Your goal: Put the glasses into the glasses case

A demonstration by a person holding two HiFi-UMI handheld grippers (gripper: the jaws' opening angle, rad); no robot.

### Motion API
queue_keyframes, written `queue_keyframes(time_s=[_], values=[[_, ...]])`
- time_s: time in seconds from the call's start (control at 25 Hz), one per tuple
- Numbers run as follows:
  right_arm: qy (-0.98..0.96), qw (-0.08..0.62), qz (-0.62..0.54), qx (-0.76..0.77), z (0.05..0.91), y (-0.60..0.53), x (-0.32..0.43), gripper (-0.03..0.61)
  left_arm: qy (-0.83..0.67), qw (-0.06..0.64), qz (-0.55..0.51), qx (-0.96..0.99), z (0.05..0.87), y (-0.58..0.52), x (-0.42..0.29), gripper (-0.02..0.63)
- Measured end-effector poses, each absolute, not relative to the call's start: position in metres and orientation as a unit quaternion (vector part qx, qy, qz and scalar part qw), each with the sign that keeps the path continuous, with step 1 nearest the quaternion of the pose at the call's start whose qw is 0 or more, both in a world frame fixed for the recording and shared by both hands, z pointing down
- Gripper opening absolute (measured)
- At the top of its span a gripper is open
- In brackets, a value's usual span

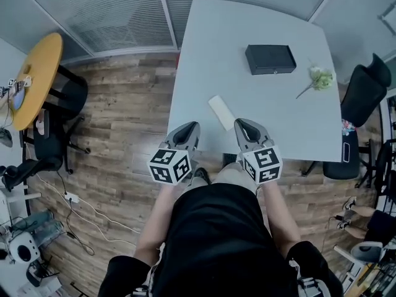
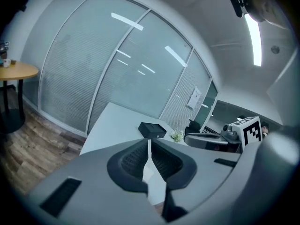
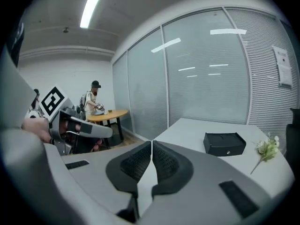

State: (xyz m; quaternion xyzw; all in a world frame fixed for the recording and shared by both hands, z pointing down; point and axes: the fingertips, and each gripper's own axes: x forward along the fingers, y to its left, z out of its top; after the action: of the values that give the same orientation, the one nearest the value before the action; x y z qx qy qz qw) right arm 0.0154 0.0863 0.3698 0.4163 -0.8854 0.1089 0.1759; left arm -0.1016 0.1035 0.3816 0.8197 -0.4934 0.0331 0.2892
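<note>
A black rectangular case (image 1: 270, 59) lies shut toward the far side of the white table (image 1: 204, 54); it also shows in the left gripper view (image 2: 152, 130) and the right gripper view (image 3: 224, 144). A white oblong object (image 1: 221, 111) lies near the table's front edge. I cannot make out any glasses. My left gripper (image 1: 190, 129) and right gripper (image 1: 244, 127) hover side by side at the front edge, either side of the white object, pointing toward the case. Both are shut with nothing between the jaws, as their own views show (image 2: 149, 142) (image 3: 152, 143).
A small flower sprig (image 1: 318, 79) lies right of the case. A black office chair (image 1: 365, 88) stands at the table's right side. A round yellow table (image 1: 34, 79) with chairs stands far left, with a person (image 3: 93, 102) at it. Glass partitions run behind.
</note>
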Motion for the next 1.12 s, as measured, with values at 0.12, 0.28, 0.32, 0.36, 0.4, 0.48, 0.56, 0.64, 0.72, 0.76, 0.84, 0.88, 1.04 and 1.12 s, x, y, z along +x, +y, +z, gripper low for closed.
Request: queue_keyframes(time_s=[0.12,0.28,0.32,0.36,0.4,0.48,0.56,0.64,0.72,0.76,0.84,0.88,1.04,1.12], values=[[-0.891,0.134,0.13,0.413,0.342,0.083,0.01,0.02,-0.492,0.265,0.028,0.829,0.36,0.102,-0.108,0.038],[-0.899,0.093,0.131,0.407,0.302,0.075,0.001,0.017,-0.494,0.244,0.013,0.834,0.329,0.095,-0.118,0.038],[-0.901,0.09,0.124,0.406,0.293,0.072,-0.001,0.017,-0.495,0.238,0.008,0.836,0.321,0.092,-0.121,0.038],[-0.903,0.088,0.117,0.405,0.284,0.069,-0.002,0.017,-0.496,0.231,0.005,0.837,0.313,0.088,-0.123,0.038],[-0.905,0.087,0.112,0.402,0.277,0.066,-0.004,0.017,-0.498,0.223,0.004,0.838,0.307,0.084,-0.126,0.038],[-0.909,0.087,0.102,0.394,0.264,0.06,-0.006,0.015,-0.504,0.209,0.007,0.838,0.295,0.077,-0.133,0.038],[-0.912,0.088,0.094,0.39,0.253,0.056,-0.006,0.015,-0.509,0.198,0.007,0.837,0.284,0.073,-0.139,0.038],[-0.913,0.087,0.084,0.389,0.24,0.051,-0.004,0.015,-0.512,0.186,0.008,0.838,0.27,0.07,-0.143,0.038],[-0.916,0.083,0.074,0.386,0.226,0.047,-0.003,0.015,-0.515,0.173,0.007,0.839,0.255,0.067,-0.147,0.038],[-0.918,0.08,0.07,0.382,0.218,0.046,-0.003,0.015,-0.516,0.168,0.006,0.84,0.248,0.065,-0.149,0.038],[-0.925,0.073,0.068,0.368,0.206,0.044,-0.005,0.015,-0.517,0.158,0.008,0.841,0.237,0.062,-0.151,0.038],[-0.927,0.071,0.069,0.361,0.201,0.045,-0.006,0.015,-0.517,0.154,0.011,0.842,0.233,0.062,-0.151,0.038],[-0.931,0.058,0.064,0.355,0.188,0.048,-0.007,0.015,-0.515,0.15,0.009,0.844,0.224,0.064,-0.147,0.038],[-0.931,0.056,0.056,0.356,0.186,0.05,-0.007,0.015,-0.512,0.15,0.011,0.846,0.224,0.066,-0.144,0.038]])
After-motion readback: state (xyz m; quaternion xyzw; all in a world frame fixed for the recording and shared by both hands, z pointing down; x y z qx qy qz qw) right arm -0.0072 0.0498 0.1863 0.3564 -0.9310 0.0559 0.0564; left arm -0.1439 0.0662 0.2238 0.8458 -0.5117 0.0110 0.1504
